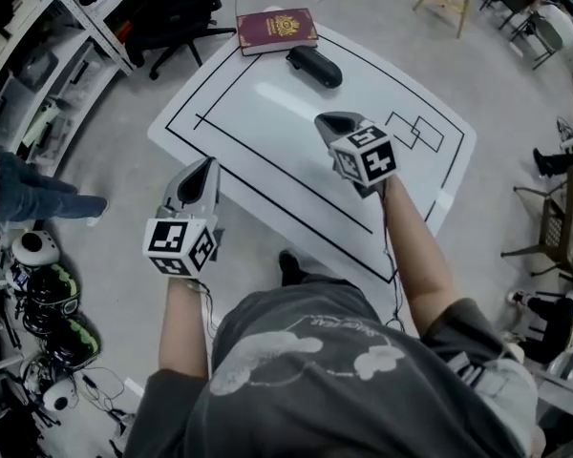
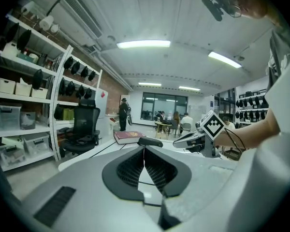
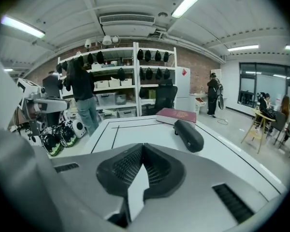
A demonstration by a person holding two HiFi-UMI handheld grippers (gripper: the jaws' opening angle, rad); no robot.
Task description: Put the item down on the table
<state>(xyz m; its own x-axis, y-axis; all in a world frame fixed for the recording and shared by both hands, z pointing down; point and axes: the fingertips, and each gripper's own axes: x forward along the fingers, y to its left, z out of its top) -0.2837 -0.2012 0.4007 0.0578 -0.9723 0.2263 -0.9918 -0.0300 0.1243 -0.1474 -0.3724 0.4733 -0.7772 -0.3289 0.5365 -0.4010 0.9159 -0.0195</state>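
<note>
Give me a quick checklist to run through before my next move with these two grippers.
1. Right gripper empty: ok, jaws together with nothing between them.
2. Left gripper empty: ok, jaws together with nothing between them.
3. Black case set down on the table: ok, it lies at the far side.
4. Red book flat on the table: ok, at the far edge.
5. Gap between case and book: cannot tell, they lie very close.
6. Bare tabletop ahead of the right gripper: ok.
</note>
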